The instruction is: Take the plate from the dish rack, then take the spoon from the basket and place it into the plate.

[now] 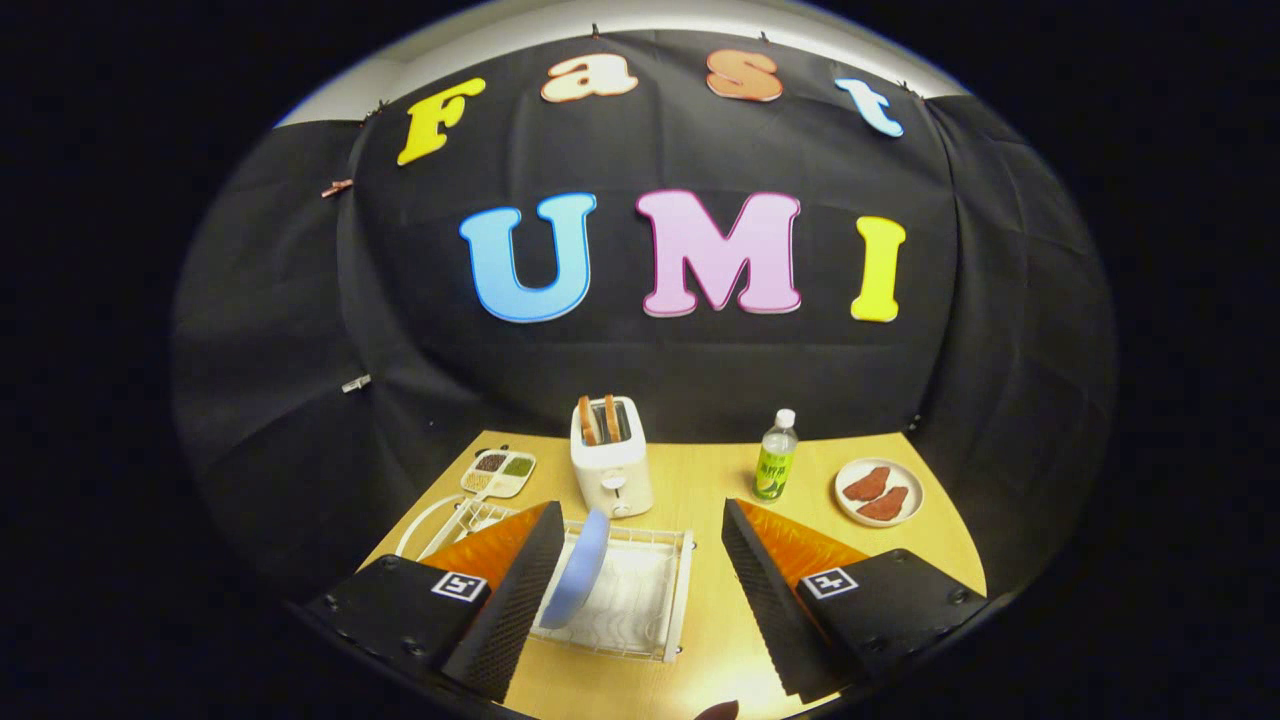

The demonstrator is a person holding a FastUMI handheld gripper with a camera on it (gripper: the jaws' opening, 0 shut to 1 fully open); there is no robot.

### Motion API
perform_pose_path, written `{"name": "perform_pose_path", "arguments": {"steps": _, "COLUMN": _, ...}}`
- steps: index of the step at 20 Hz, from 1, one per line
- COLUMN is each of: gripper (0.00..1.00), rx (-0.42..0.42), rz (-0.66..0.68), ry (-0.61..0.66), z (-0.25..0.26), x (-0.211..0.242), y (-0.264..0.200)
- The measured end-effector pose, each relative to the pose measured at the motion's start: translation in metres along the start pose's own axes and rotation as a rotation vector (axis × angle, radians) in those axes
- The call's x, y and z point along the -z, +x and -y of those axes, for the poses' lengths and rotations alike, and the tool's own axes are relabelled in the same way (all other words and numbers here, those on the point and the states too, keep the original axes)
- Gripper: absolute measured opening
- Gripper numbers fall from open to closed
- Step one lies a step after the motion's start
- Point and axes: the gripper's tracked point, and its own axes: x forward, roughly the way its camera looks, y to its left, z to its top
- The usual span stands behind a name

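Plate (577, 568): blue, on edge in the white rack (640, 600), leaning, long axis running up and away from you, beside your left finger (515, 600). Your gripper (640, 590): 2 fingers spread wide, holding nothing. Beyond: toaster (611, 465), bottle (775, 458).

Matt blue plate (578, 568) is standing in a white wire dish rack (640, 590) on a smooth wooden table (710, 600); gripper (640, 590) fingers (515, 600), spread apart, are showing ribbed black pads and orange backs.

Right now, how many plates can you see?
2. A blue plate stands on edge in the dish rack, between the open fingers; a white plate with food sits right of the bottle.
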Motion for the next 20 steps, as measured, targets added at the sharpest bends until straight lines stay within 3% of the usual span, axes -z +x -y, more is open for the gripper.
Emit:
{"name": "perform_pose_path", "arguments": {"steps": 3, "gripper": 0.91, "rx": -0.006, "rz": -0.103, "ry": 0.026, "z": -0.015, "x": 0.026, "y": 0.037}}
{"name": "perform_pose_path", "arguments": {"steps": 8, "gripper": 0.88, "rx": 0.010, "rz": -0.279, "ry": 0.064, "z": -0.039, "x": 0.080, "y": 0.088}}
{"name": "perform_pose_path", "arguments": {"steps": 12, "gripper": 0.79, "rx": 0.103, "rz": -0.406, "ry": 0.016, "z": -0.033, "x": 0.126, "y": 0.119}}
{"name": "perform_pose_path", "arguments": {"steps": 16, "gripper": 0.63, "rx": 0.150, "rz": -0.490, "ry": 0.004, "z": -0.038, "x": 0.161, "y": 0.138}}
{"name": "perform_pose_path", "arguments": {"steps": 18, "gripper": 0.51, "rx": 0.154, "rz": -0.533, "ry": 0.022, "z": -0.042, "x": 0.175, "y": 0.142}}
{"name": "perform_pose_path", "arguments": {"steps": 19, "gripper": 0.41, "rx": 0.168, "rz": -0.533, "ry": 0.041, "z": -0.042, "x": 0.174, "y": 0.144}}
{"name": "perform_pose_path", "arguments": {"steps": 20, "gripper": 0.40, "rx": 0.195, "rz": -0.527, "ry": 0.051, "z": -0.038, "x": 0.171, "y": 0.145}}
